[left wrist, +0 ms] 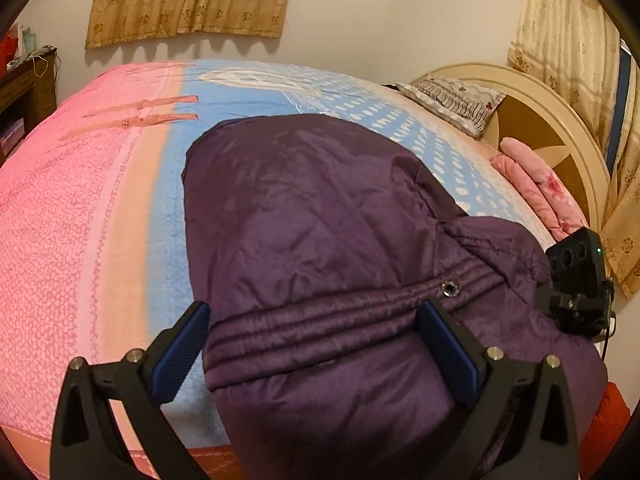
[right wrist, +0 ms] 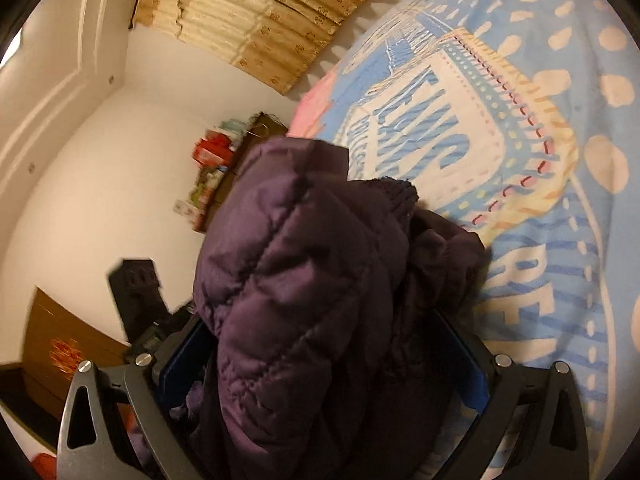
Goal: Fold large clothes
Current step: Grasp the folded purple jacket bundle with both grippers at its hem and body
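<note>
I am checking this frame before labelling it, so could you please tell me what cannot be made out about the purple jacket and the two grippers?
- Left wrist view: the purple jacket runs off the bottom edge, so its near end is cut off.
- Right wrist view: the bunched jacket fills the gap of the right gripper and hides its blue pads; contact cannot be told.
- Right wrist view: the left gripper is blurred.
- Shelf items: blurred, unidentifiable.

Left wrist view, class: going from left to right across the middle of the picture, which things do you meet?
Dark wooden cabinet → pink and blue bedspread → purple quilted jacket → folded pink blanket → patterned curtain.
</note>
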A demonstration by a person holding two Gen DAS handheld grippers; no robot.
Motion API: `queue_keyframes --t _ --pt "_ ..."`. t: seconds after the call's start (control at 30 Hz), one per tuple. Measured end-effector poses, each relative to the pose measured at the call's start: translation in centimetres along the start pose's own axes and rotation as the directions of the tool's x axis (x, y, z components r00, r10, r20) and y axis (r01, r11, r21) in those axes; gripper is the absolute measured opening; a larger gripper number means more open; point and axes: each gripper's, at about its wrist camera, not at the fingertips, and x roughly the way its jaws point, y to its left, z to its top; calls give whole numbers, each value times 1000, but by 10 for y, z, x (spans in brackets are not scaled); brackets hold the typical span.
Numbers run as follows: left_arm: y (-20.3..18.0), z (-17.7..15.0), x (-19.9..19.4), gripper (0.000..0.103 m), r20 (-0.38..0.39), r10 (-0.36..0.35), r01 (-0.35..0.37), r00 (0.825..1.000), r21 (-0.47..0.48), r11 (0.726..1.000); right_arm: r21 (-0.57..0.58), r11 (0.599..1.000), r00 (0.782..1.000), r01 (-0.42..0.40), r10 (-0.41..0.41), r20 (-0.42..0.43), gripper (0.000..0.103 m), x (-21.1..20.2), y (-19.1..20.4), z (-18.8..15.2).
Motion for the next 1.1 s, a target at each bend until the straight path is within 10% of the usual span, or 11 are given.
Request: queue_keyframes --t 0.73,1.1 --pt "-13 3 12 99 -35 113 -111 993 54 992 -219 939 959 265 -281 -42 101 36 27 4" --pt "-9 5 14 100 -47 105 -103 993 39 994 -166 961 975 223 -215 62 103 26 14 -2"
